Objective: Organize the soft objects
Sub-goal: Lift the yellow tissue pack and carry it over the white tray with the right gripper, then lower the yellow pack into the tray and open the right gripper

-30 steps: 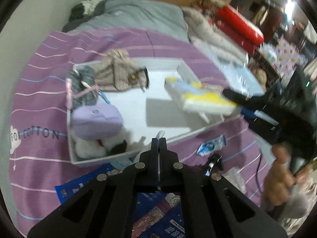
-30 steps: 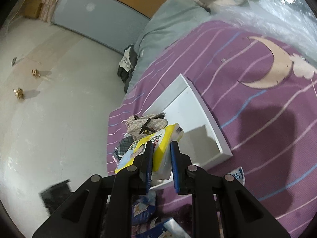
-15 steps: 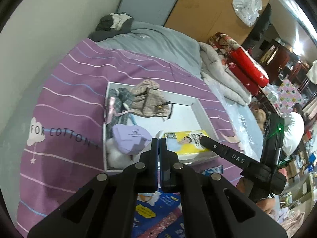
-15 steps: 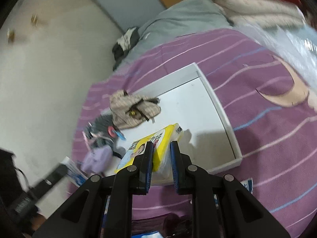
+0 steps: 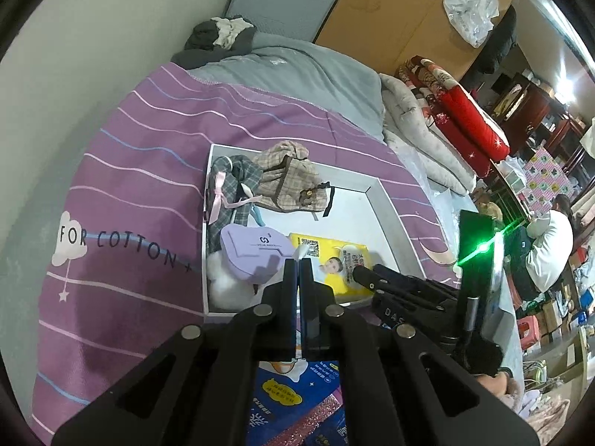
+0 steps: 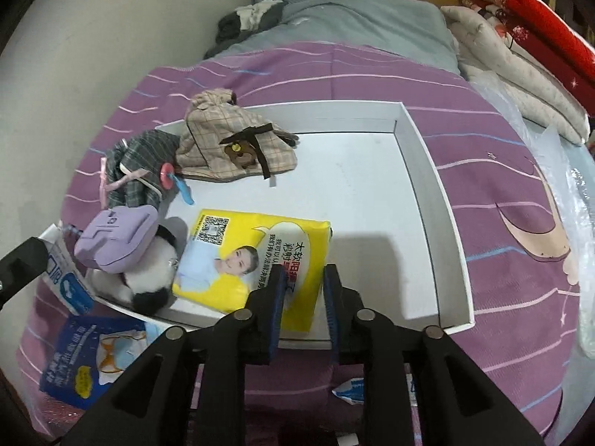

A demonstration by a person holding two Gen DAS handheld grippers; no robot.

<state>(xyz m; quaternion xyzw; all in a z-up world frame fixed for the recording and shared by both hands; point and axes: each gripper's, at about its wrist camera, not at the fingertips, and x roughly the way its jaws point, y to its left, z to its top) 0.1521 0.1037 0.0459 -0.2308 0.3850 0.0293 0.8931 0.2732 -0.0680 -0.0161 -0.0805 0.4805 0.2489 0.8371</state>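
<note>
Over the white tray (image 6: 427, 171), we set the yellow tissue pack (image 6: 256, 260) flat beside the purple pouch (image 6: 119, 238), right gripper (image 6: 303, 290) opened astride it, left gripper (image 5: 298, 271) closed empty, withdrawal likely next.

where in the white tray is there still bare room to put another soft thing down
Bare floor lies between the yellow tissue pack and the white tray's right wall, and behind the pack. The left end is crowded: plaid clothes, purple pouch.
</note>
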